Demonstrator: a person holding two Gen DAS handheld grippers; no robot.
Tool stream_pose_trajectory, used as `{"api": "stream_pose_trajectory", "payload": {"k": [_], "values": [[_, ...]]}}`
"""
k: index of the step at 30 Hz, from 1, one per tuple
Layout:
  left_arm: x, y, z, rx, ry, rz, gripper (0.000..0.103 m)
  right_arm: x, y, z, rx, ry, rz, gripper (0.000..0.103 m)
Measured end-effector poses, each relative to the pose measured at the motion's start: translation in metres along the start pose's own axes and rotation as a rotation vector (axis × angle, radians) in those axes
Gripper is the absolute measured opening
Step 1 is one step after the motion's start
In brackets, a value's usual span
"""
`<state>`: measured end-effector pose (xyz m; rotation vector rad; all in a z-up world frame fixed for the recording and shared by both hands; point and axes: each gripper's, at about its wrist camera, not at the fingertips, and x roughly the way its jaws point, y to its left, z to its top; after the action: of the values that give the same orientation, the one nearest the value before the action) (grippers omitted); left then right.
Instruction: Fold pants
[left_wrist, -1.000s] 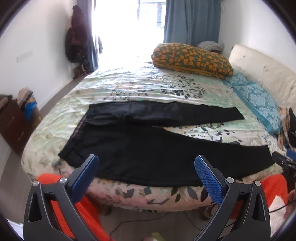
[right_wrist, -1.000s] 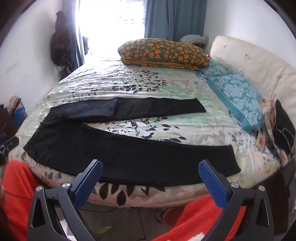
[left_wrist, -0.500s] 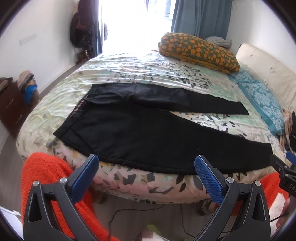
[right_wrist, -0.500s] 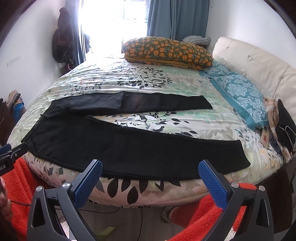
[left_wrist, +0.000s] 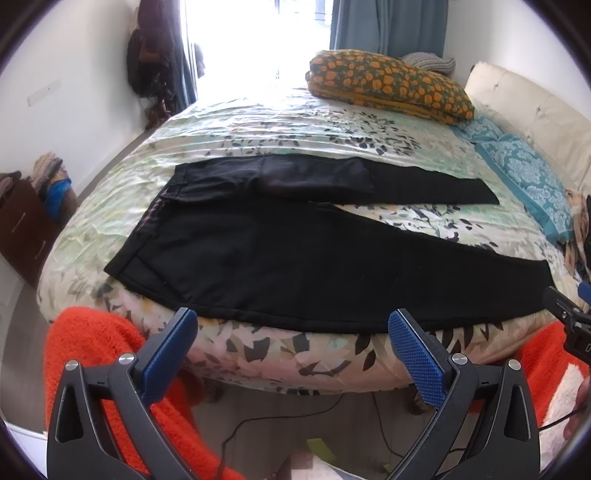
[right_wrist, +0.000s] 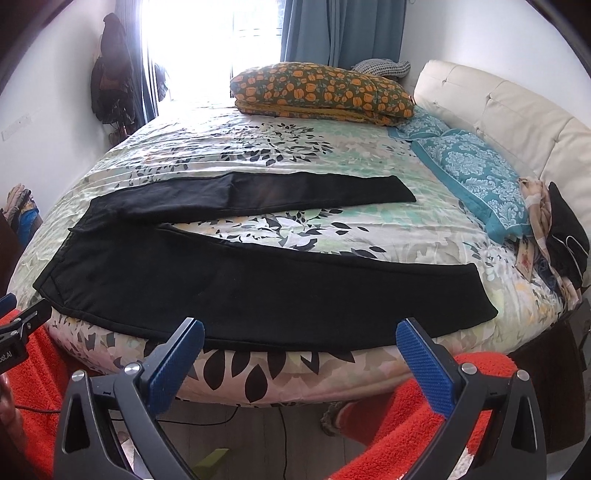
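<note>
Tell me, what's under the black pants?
The pants lie flat on the floral bedspread, which shows all around them. Anything beneath the cloth itself is covered. Both open grippers hover short of it.

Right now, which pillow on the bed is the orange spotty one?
Find the bed with the leafy cover, then look to its far end by the blue curtain. The orange pillow lies there, the only one with orange blobs; its neighbours are teal.

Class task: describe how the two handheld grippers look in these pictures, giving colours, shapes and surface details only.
The left gripper and right gripper look alike: each has two black, matte plastic arms with triangular cut-outs and round silver bolts. Their jaws end in blue pads with a fine dotted grip texture. Orange fuzzy fabric shows below both.
</note>
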<state>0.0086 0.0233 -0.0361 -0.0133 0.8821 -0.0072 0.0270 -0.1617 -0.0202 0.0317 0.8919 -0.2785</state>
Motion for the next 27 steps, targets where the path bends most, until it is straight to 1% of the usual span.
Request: {"api": "stream_pose_trajectory", "payload": {"k": [5, 10, 27], "values": [[0.005, 0.002, -0.002, 0.002, 0.024, 0.017, 0.102, 0.004, 0.0, -0.001, -0.008, 0.011, -0.022, 0.103], [0.008, 0.005, -0.002, -0.008, 0.036, 0.028, 0.102, 0.008, 0.005, -0.002, -0.029, 0.028, -0.092, 0.103], [0.014, 0.007, -0.007, -0.004, 0.075, 0.059, 0.102, 0.012, 0.01, -0.003, -0.053, 0.059, -0.122, 0.103]]}}
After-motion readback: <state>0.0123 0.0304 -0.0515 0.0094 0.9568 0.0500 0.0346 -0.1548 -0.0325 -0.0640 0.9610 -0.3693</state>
